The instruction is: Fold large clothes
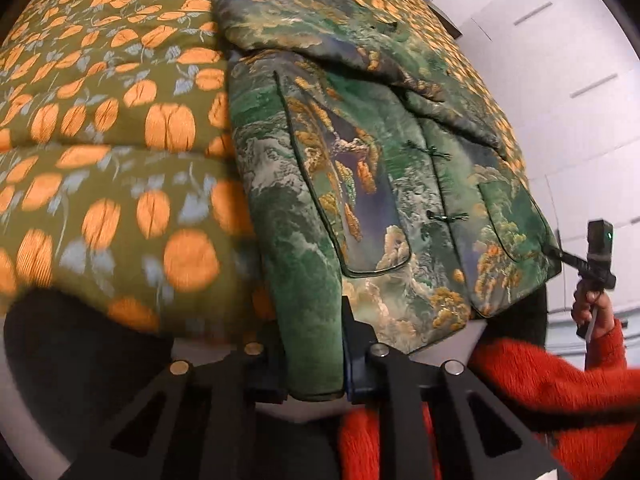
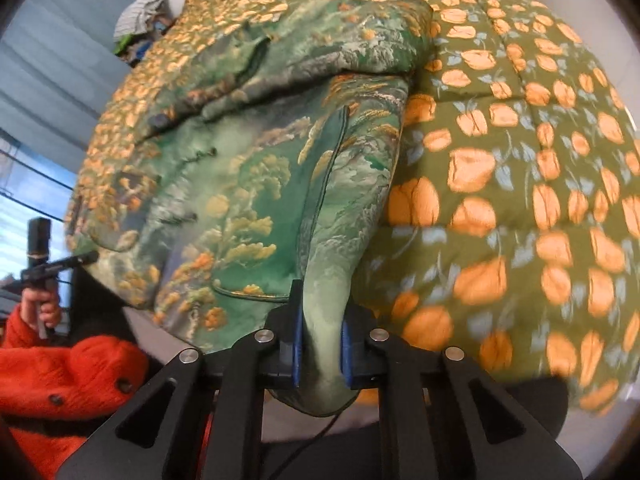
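A padded green jacket (image 1: 360, 184) with a landscape print and knot buttons lies on the bed, its sleeves folded across the upper part. My left gripper (image 1: 314, 364) is shut on the jacket's near left hem corner. My right gripper (image 2: 320, 352) is shut on the jacket's (image 2: 248, 200) near right hem corner, which bunches between the blue pads. Each gripper shows in the other's view: the right one (image 1: 560, 254) at the far right, the left one (image 2: 86, 258) at the far left.
The bed carries an olive quilt (image 1: 120, 128) with orange flowers, also in the right wrist view (image 2: 520, 160). White cupboard doors (image 1: 560, 60) stand to the right. A pile of clothes (image 2: 140, 16) lies beyond the bed. My red sleeves (image 1: 560, 392) are close below.
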The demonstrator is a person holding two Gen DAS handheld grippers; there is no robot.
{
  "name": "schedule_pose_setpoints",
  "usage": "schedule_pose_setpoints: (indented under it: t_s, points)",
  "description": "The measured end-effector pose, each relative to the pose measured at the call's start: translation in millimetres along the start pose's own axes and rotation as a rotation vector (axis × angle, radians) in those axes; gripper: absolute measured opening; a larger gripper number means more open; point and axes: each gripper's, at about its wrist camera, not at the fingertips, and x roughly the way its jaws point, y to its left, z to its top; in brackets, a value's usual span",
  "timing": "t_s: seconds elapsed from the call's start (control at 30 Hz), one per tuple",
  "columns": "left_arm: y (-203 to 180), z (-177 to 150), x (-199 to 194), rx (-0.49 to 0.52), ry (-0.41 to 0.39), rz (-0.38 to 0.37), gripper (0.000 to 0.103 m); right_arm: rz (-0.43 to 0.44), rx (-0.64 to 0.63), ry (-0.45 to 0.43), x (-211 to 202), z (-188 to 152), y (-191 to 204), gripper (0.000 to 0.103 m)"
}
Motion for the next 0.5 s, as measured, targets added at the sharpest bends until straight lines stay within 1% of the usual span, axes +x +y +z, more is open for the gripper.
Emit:
schedule_pose_setpoints:
  t_s: [0.13, 0.17, 0.23, 0.27, 0.3, 0.37, 0.4, 0.43, 0.47, 0.5]
  points:
    - [-5, -21, -29, 0.007, 0.029, -0.045, 0.015, 0.095, 0.07, 0.005, -32, -25, 0, 0.013]
    - [-6, -22, -43, 0.003, 0.021, -0.075, 0.015, 0.122, 0.088, -0.002, -40, -28, -1, 0.013]
    - [-7, -15, -63, -0.014, -0.011, -0.129, 0.014, 0.162, 0.119, -0.022, -52, -27, -2, 0.013]
    - [-6, -4, -79, -0.032, -0.054, -0.166, 0.013, 0.18, 0.132, -0.037, -58, -22, -2, 0.012]
    - [-5, 5, -89, -0.04, -0.082, -0.186, 0.013, 0.199, 0.142, -0.059, -65, -16, -2, 0.012]
    - [-3, 37, -110, -0.054, -0.162, -0.228, 0.012, 0.224, 0.147, -0.105, -77, 4, -1, 0.012]
    - [-2, 52, -116, -0.057, -0.191, -0.237, 0.012, 0.238, 0.144, -0.131, -81, 20, 1, 0.012]
    - [-1, 75, -121, -0.057, -0.23, -0.236, 0.011, 0.242, 0.14, -0.15, -83, 33, 0, 0.012]
    - [-4, 89, -122, -0.056, -0.252, -0.229, 0.011, 0.242, 0.135, -0.177, -84, 51, -1, 0.012]
    - [-2, 118, -122, -0.057, -0.288, -0.215, 0.011, 0.242, 0.132, -0.192, -86, 58, -1, 0.012]
